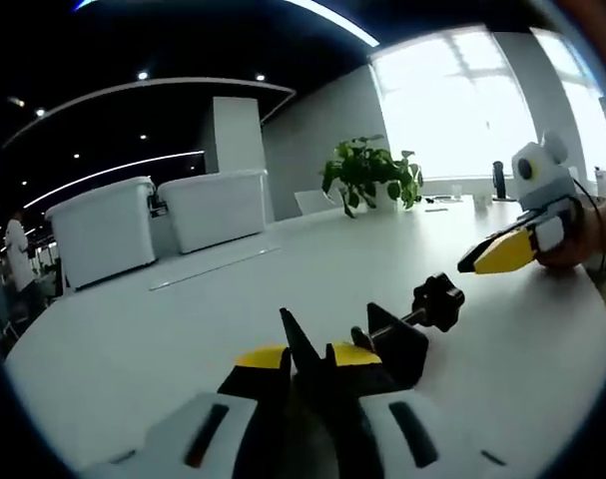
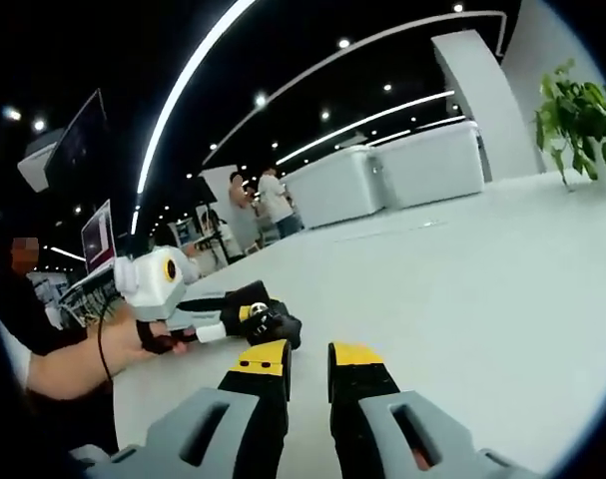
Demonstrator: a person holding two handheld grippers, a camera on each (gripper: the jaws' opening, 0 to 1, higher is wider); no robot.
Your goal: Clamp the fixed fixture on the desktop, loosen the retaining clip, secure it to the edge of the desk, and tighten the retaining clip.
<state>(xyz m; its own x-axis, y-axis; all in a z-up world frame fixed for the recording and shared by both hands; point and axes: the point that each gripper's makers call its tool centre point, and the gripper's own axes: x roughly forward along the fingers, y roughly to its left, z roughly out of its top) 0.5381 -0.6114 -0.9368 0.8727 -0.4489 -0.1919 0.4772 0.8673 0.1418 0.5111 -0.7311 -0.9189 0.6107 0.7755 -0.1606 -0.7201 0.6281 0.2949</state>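
Big white desk (image 1: 283, 289) sat under strip lights, two lidded white bins (image 1: 158, 220) at 10 o'clock, contents hidden. Left gripper (image 1: 307, 357) pinched the black clamp (image 1: 397, 334); right gripper (image 2: 307, 357) was slightly apart, empty.

Left gripper view: low over the table (image 1: 183, 329), close, facing the windows (image 1: 452, 100).
Right gripper view: low, facing the room's dark side.
Shared: table top.

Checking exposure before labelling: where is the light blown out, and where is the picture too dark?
Left gripper view: window blown out white behind the potted plant; ceiling dark. Right gripper view: ceiling dark apart from light strips; white desk evenly lit.
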